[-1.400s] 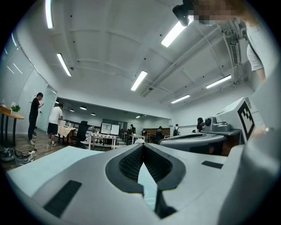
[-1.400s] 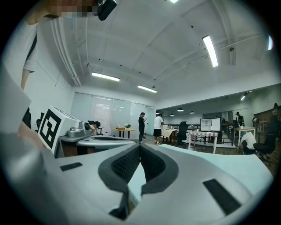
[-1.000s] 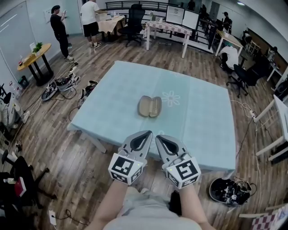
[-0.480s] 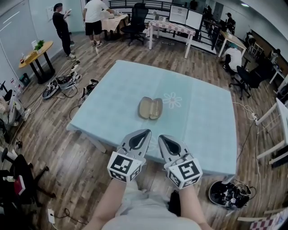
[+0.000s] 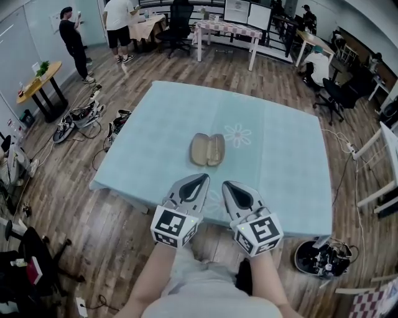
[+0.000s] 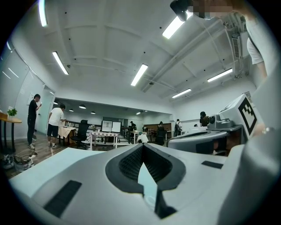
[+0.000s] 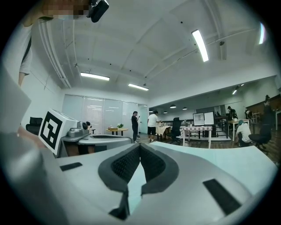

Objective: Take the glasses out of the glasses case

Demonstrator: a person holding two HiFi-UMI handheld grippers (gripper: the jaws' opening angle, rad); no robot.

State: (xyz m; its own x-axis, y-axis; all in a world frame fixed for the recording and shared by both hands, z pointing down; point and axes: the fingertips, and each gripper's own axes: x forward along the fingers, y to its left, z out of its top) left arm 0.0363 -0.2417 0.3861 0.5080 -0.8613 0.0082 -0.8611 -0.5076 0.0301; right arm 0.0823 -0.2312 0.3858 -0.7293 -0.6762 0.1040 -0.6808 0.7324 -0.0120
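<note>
Wooden floor (image 5: 74,205) all round; open office, desks and monitors (image 5: 239,11) at 12 o'clock far back. Large table under pale blue cloth (image 5: 283,161) fills the middle of the head view, a white flower print (image 5: 237,135) near its centre. Two people standing (image 5: 93,28) at 11 o'clock, well apart from the table; small round side table (image 5: 38,77) at 10 o'clock; tangle of gear and cables (image 5: 78,116) on the floor at 9 o'clock, just off the table's left edge; dark bin of cables (image 5: 323,258) on the floor at 4 o'clock. Left gripper (image 5: 203,179) and right gripper (image 5: 227,185) held side by side at 6 o'clock, both pointing roughly level toward 12 o'clock, tips over the near edge of the cloth; marker cube on each (image 5: 175,227). Left gripper view: jaw tips pressed together, nothing between them, only blue cloth showing through the gap behind the tips (image 6: 142,146). Right gripper view: the same, jaws closed tip to tip and empty (image 7: 140,146). Glasses case (image 5: 207,149) lies open on the cloth near the table's centre, two tan halves side by side, at 12 o'clock from the grippers and well apart from both; touched by neither. Whether glasses lie inside is too small to tell
</note>
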